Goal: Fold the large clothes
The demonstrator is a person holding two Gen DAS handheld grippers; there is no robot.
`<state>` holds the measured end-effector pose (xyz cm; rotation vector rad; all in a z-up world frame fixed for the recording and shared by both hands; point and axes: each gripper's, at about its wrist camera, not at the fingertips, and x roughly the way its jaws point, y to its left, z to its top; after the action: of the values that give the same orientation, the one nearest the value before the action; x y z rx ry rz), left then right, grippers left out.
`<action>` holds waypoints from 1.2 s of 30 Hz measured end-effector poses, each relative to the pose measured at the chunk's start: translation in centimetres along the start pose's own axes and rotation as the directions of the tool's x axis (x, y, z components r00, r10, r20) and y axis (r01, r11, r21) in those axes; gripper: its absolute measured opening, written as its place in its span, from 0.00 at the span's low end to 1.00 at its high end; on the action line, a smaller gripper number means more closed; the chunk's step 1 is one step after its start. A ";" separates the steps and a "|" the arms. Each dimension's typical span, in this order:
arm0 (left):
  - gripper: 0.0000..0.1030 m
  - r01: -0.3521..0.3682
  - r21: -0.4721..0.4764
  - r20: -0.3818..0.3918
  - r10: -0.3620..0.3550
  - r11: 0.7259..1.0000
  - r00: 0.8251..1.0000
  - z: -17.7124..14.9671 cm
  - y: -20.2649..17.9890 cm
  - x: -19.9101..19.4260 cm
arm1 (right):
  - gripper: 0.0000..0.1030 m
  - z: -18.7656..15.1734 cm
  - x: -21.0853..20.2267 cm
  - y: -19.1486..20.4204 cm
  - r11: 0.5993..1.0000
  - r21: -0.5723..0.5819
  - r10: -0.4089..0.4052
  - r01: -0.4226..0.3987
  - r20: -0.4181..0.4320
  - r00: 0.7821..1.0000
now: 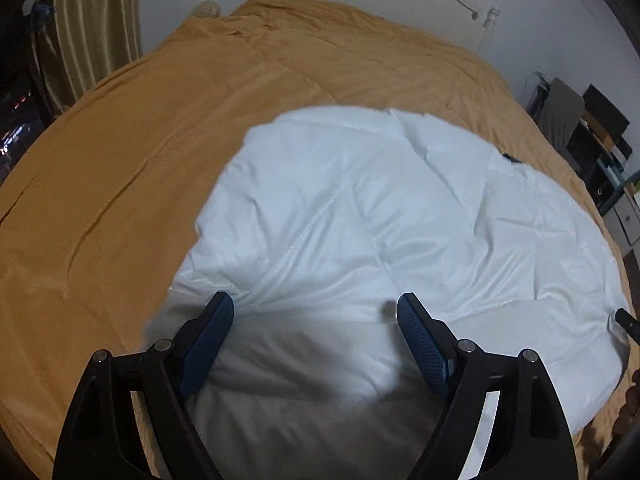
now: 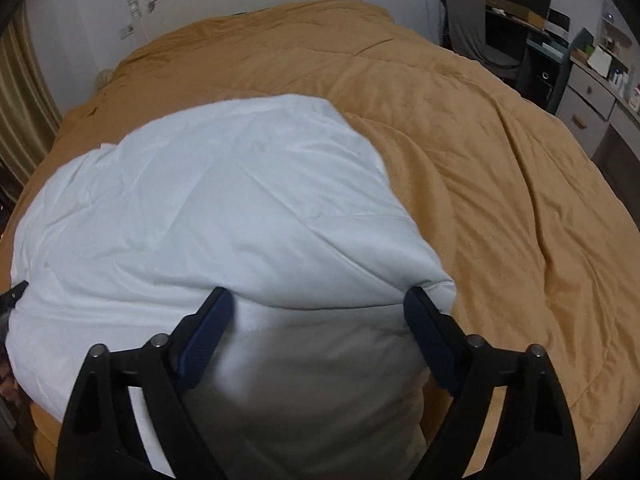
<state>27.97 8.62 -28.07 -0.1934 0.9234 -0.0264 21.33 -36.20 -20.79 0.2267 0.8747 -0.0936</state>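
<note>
A white padded garment lies on the orange bedspread. The left tool and right tool both hover over its near edge, jaws spread wide, grasping nothing

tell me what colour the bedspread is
Mustard orange bedspread, plain with faint quilting; it shows best in the right wrist view.

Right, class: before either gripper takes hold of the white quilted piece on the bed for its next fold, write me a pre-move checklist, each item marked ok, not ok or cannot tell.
1. Left gripper jaws apart, nothing pinched: ok.
2. Right gripper jaws apart: ok; fabric bulges between them, whether pressed: cannot tell.
3. White quilted piece lies wholly on the orange bedspread: ok.
4. Piece lies flat, unwrinkled: not ok, puffy and creased.
5. Near edge of the piece in sight: cannot tell, the grippers hide it.
</note>
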 end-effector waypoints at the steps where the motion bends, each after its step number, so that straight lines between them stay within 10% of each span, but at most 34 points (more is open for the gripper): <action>1: 0.82 0.007 0.019 0.024 -0.007 1.000 1.000 0.3 -0.5 -0.9 | 0.84 0.4 -1.2 0.9 0.999 0.002 0.046 -0.046 0.033 0.998; 4: 0.83 0.024 0.167 0.090 -0.039 0.986 0.995 0.7 -5.3 -2.4 | 0.84 1.5 -1.8 6.5 0.990 -0.131 0.065 -0.060 0.038 0.997; 8: 0.87 -0.123 0.310 0.068 0.107 0.943 0.992 -1.2 -7.8 1.9 | 0.85 0.7 3.8 11.1 0.936 -0.345 -0.082 0.063 -0.041 0.996; 12: 0.90 -0.035 0.105 0.028 0.032 0.994 0.999 -1.1 -1.9 2.6 | 0.94 0.7 6.3 7.0 0.966 -0.256 -0.065 0.044 -0.074 0.995; 19: 0.90 -0.025 -0.008 0.115 0.026 1.000 0.993 1.7 0.2 -1.3 | 0.92 3.4 3.1 4.8 0.992 -0.123 -0.007 0.002 -0.039 0.999; 24: 0.90 0.031 0.199 0.072 -0.046 0.979 0.996 6.7 -8.7 0.3 | 0.93 7.8 4.8 13.0 0.960 -0.274 0.038 -0.055 -0.066 0.997; 28: 0.90 -0.042 0.394 -0.055 0.069 0.918 0.996 7.5 -13.4 8.4 | 0.93 9.1 12.6 16.6 0.949 -0.315 -0.056 -0.023 -0.240 0.969; 36: 1.00 -0.053 0.099 -0.119 0.065 0.994 0.991 10.6 -4.3 12.7 | 0.99 13.3 18.3 9.7 0.993 -0.107 -0.077 0.050 -0.272 0.959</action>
<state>44.30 4.71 -31.16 -0.0760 1.0468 -0.0276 44.69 -29.66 -25.15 0.1192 1.1623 -0.0790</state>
